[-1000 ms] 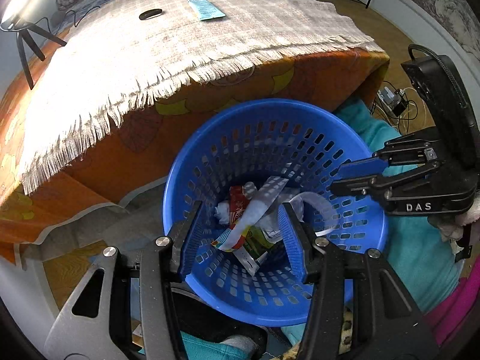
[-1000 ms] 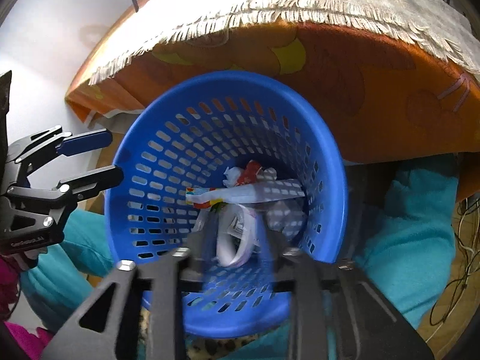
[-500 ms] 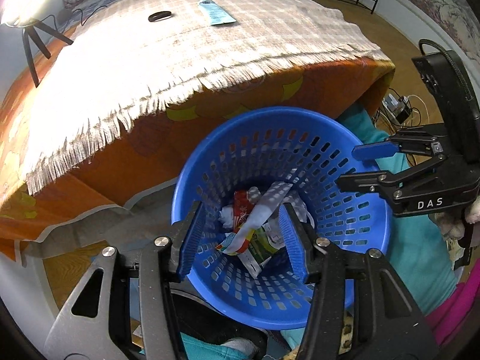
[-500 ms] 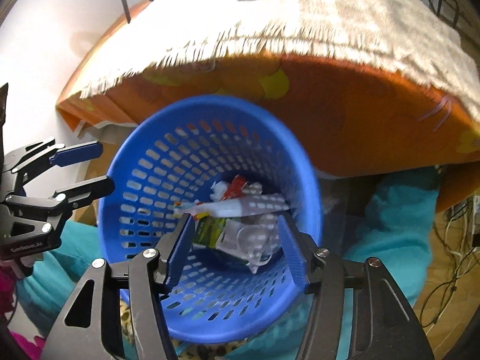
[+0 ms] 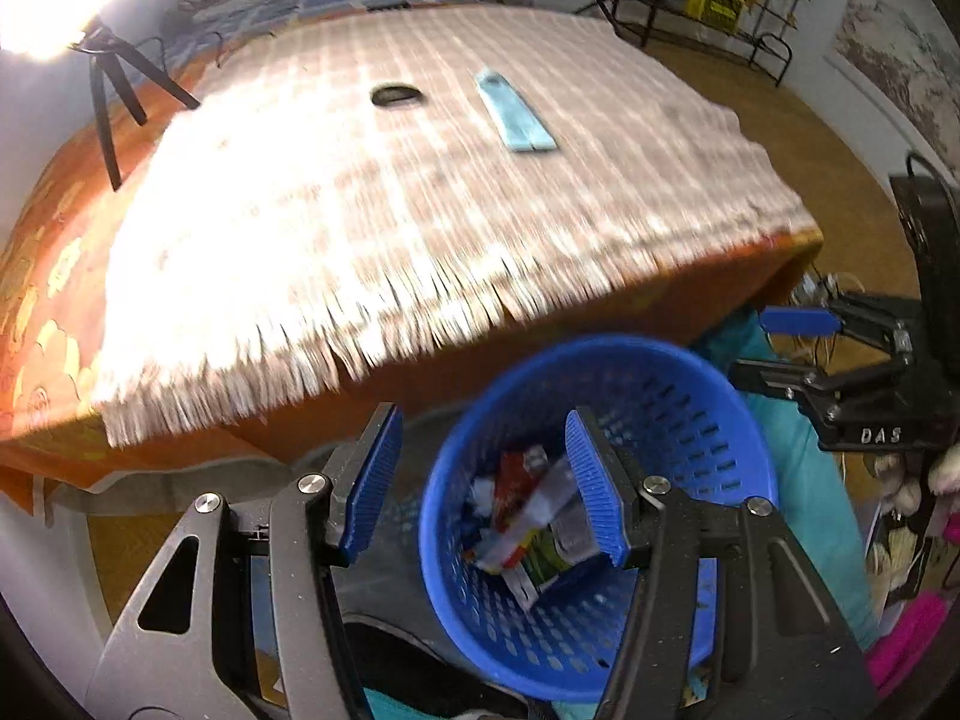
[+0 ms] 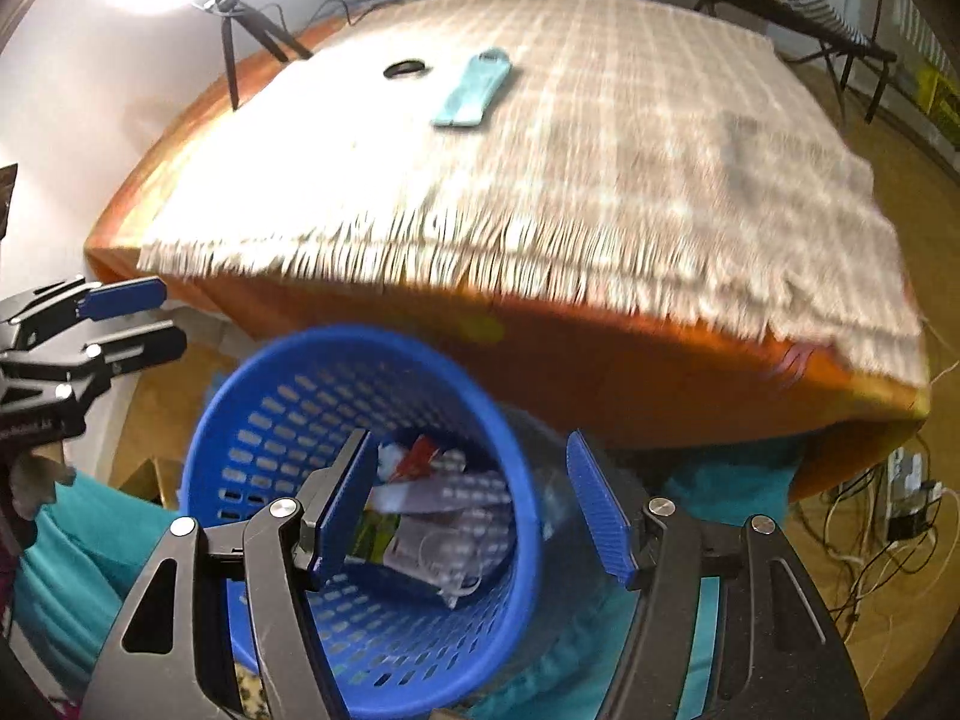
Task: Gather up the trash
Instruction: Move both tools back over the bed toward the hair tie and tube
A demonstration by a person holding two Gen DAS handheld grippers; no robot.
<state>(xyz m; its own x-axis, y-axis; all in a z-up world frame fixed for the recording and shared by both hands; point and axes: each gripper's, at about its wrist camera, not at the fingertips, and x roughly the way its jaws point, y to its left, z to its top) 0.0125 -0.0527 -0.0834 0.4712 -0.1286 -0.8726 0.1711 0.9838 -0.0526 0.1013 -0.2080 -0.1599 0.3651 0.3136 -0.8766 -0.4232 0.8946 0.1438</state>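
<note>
A blue perforated basket [image 5: 690, 420] stands on the floor below the table's front edge, with wrappers and crumpled paper [image 5: 528, 516] lying in its bottom. My left gripper [image 5: 483, 486] hovers over the basket's left rim, open, with nothing between its blue pads. My right gripper [image 6: 474, 507] hangs open and empty over the right rim of the basket [image 6: 336, 342], above the trash [image 6: 420, 498]. Each gripper shows in the other's view: the right gripper [image 5: 774, 348] and the left gripper [image 6: 141, 321]. A teal wrapper [image 5: 516, 114] [image 6: 474, 93] lies far back on the checked cloth.
A small black oval object [image 5: 396, 96] [image 6: 405, 68] lies left of the teal wrapper. A lamp on a tripod [image 6: 240, 42] stands at the table's far left corner. Teal cloth [image 6: 72, 540] surrounds the basket. Cables and a power strip [image 6: 900, 516] lie on the floor at the right.
Both grippers have lifted and tilted up from the basket, so the tabletop now fills the views. The basket sits lower in both frames. Both stay open.
</note>
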